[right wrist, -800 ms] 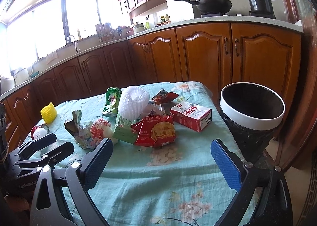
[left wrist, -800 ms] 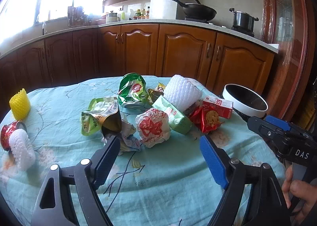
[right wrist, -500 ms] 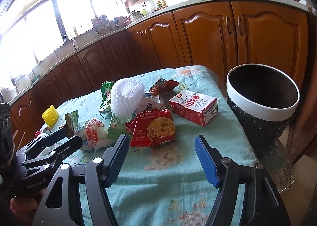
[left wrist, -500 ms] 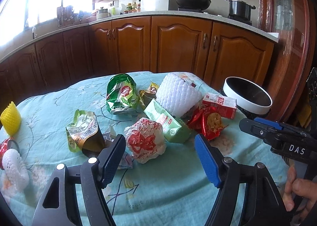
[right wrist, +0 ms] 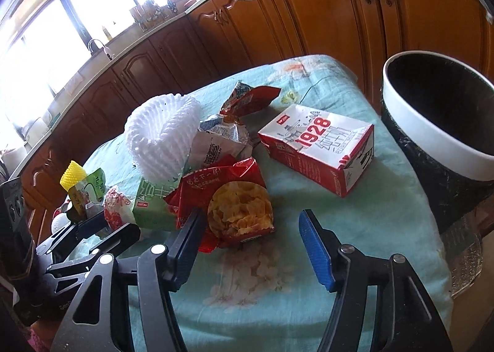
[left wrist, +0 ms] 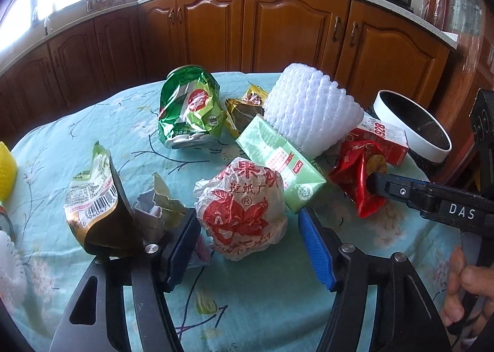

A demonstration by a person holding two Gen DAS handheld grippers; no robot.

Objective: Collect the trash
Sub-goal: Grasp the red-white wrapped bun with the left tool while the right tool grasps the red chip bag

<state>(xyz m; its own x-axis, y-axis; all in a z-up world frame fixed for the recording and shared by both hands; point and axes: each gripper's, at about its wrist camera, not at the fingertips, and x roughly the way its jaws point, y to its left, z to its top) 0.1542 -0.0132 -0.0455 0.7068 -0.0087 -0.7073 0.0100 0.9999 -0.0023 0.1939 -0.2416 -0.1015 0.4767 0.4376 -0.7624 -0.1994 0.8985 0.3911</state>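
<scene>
Round table under light-blue floral cloth (left wrist: 92,123), trash piled mid-table. Black bin with white rim (right wrist: 432,148) stood at table's edge. Left gripper (left wrist: 247,240) spread, crumpled white-and-red paper ball (left wrist: 240,213) framed between jaws, unpinched. Right gripper (right wrist: 250,237) parted around red chip packet (right wrist: 228,197), contact unclear.

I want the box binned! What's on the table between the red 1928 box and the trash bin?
Nothing. In the right wrist view, only bare tablecloth lies between the red 1928 box and the trash bin.
</scene>
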